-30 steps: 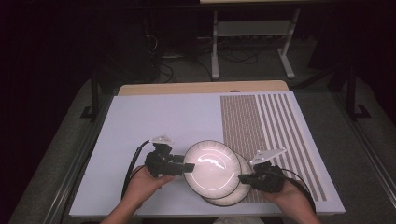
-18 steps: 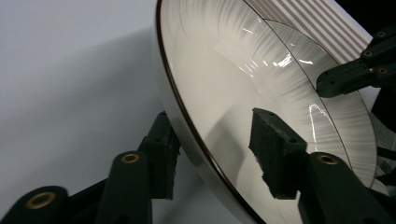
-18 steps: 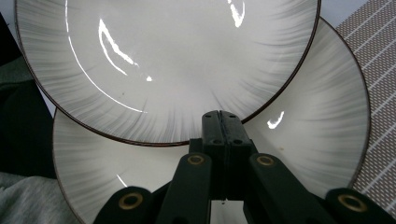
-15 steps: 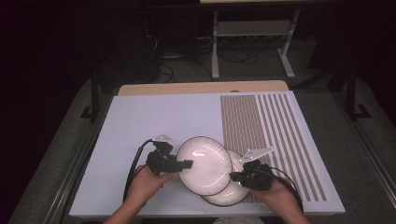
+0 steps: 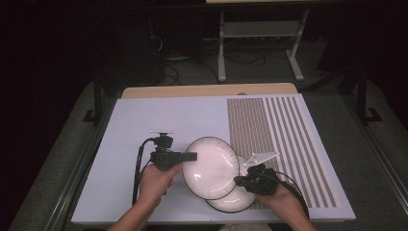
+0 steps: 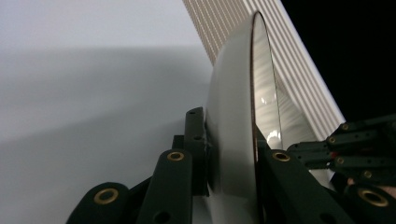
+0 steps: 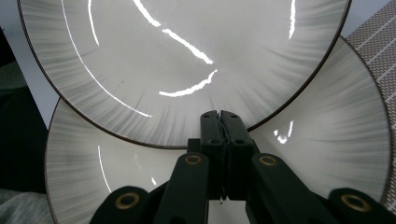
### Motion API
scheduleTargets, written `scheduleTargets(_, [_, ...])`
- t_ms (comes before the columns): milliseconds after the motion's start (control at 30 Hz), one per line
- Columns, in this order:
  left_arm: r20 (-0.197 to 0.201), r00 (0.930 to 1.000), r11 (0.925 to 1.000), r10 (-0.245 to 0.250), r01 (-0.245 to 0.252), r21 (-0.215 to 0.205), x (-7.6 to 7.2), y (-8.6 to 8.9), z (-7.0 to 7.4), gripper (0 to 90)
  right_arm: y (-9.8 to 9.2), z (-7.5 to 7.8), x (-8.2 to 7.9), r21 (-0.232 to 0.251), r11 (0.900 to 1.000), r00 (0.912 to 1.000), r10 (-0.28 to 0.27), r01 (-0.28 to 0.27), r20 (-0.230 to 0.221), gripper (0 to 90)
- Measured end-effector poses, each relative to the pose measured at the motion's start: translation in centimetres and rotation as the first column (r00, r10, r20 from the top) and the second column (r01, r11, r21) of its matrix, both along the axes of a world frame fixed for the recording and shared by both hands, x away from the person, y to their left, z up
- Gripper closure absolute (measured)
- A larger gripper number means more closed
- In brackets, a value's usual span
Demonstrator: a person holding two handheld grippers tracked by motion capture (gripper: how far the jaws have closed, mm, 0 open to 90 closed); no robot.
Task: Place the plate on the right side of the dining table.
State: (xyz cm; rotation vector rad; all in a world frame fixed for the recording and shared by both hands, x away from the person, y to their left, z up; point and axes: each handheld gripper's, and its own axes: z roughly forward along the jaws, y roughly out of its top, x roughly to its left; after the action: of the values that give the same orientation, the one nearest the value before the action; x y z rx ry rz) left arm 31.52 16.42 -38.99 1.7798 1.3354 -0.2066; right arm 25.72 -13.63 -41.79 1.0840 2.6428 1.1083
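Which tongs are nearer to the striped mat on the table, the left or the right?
Right. The right tongs sit over the lower plate, beside the striped mat; the left tongs grip the upper plate, farther away.

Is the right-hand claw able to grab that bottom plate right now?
Probably yes. The right gripper sits at the lower plate, whose near side lies uncovered. But its fingers are closed together and would need to open first; the upper plate, gripped by the left gripper, overlaps the far side.
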Motion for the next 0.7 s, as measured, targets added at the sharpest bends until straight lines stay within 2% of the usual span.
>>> scheduleTargets(233, [-0.022,0.9992,0.999,0.034,-0.035,-0.027,0.2,0.2,-0.5,79.3,-0.4,0.2,0.1,0.031,0.999,0.9996,-0.028,0.028,0.001,80.4])
scheduleTargets(300, [-0.04,0.9979,0.997,0.052,-0.054,-0.055,0.2,0.6,-0.6,79.3,-0.6,0.5,0.1,0.056,0.997,0.9989,-0.046,0.045,0.011,76.7])
scheduleTargets(400, [-0.055,0.9955,0.9921,0.077,-0.082,-0.095,0.1,0.9,-0.6,79.3,-1.0,1.0,0.1,0.103,0.991,0.9955,-0.091,0.088,0.024,67.4])
scheduleTargets(500, [-0.048,0.9934,0.9879,0.105,-0.109,-0.11,-0.1,1.4,-0.4,79.2,-1.2,1.5,0.1,0.154,0.978,0.9887,-0.147,0.141,0.029,54.7])
scheduleTargets(533, [-0.048,0.9934,0.9879,0.105,-0.109,-0.11,-0.1,1.4,-0.4,79.2,-1.2,1.5,0.1,0.154,0.978,0.9887,-0.147,0.141,0.029,54.7])
scheduleTargets(567, [-0.055,0.9907,0.9817,0.125,-0.131,-0.138,-0.2,1.8,-0.4,79.2,-1.1,1.6,0.1,0.187,0.972,0.9871,-0.153,0.142,0.046,44.5])
scheduleTargets(633, [-0.065,0.9888,0.9748,0.135,-0.144,-0.171,-0.3,2.2,-0.4,79.2,-0.8,1.6,0.1,0.187,0.972,0.9859,-0.156,0.142,0.061,39.4])
scheduleTargets(667, [-0.065,0.9888,0.9748,0.135,-0.144,-0.171,-0.3,2.2,-0.4,79.2,-0.8,1.6,0.1,0.187,0.972,0.9859,-0.156,0.142,0.061,39.4])
scheduleTargets(700, [-0.065,0.9871,0.9705,0.147,-0.156,-0.184,-0.4,2.4,-0.3,79.2,-0.6,1.6,0.1,0.19,0.97,0.9853,-0.163,0.15,0.052,37.9])
